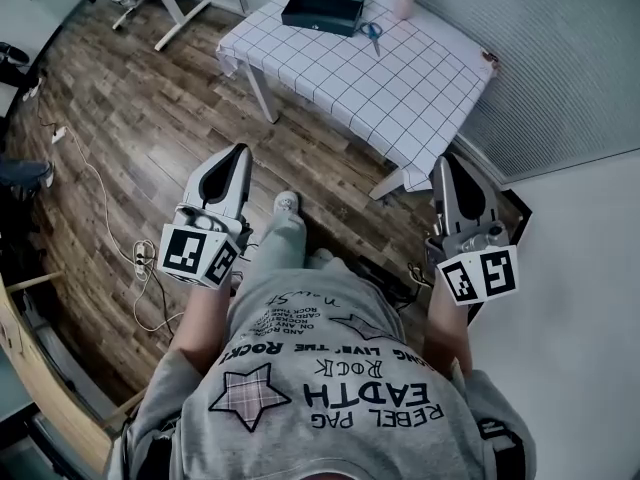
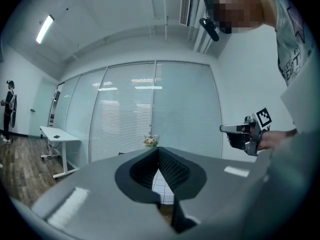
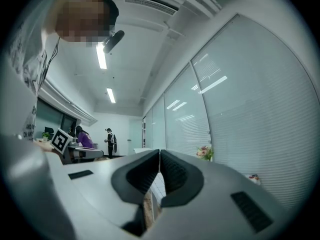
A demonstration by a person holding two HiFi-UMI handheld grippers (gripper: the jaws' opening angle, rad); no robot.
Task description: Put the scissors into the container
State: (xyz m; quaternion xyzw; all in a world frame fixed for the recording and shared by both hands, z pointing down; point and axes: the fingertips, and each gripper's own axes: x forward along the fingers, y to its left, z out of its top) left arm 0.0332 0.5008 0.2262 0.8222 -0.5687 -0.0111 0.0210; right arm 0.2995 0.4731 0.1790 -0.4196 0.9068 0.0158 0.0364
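Well, only the head view takes in the task's things. The scissors (image 1: pixel 371 32), blue-handled, lie on the checked cloth of the table (image 1: pixel 400 88) at its far end. They are just beside the right-hand corner of the container (image 1: pixel 322 3) and not in it. That container is a dark, shallow box with its open top upward, and what shows of its inside is plain and dark. A pale vase (image 1: pixel 403 4) stands near the scissors, with pink flowers in it.

From up there both tools hang well short of the table, over the wooden floor, in front of the person's grey printed shirt (image 1: pixel 330 388). The left gripper (image 1: pixel 241 150) and the right gripper (image 1: pixel 446 160) both point toward the table. A white cable (image 1: pixel 110 218) trails across the boards to the left.

How the claws stand comes from the gripper views. In the left gripper view the ribbed pads (image 2: pixel 172 168) meet at the tips with nothing between them. The flowers peek over them, and the right gripper is off to the side against a wall of blinds. A white desk (image 2: pixel 57 136) and a standing person (image 2: pixel 8 109) show far left.

In the right gripper view the jaws likewise press together on nothing. Two people (image 3: pixel 82 137) stand in the distance, whom the head view leaves out.
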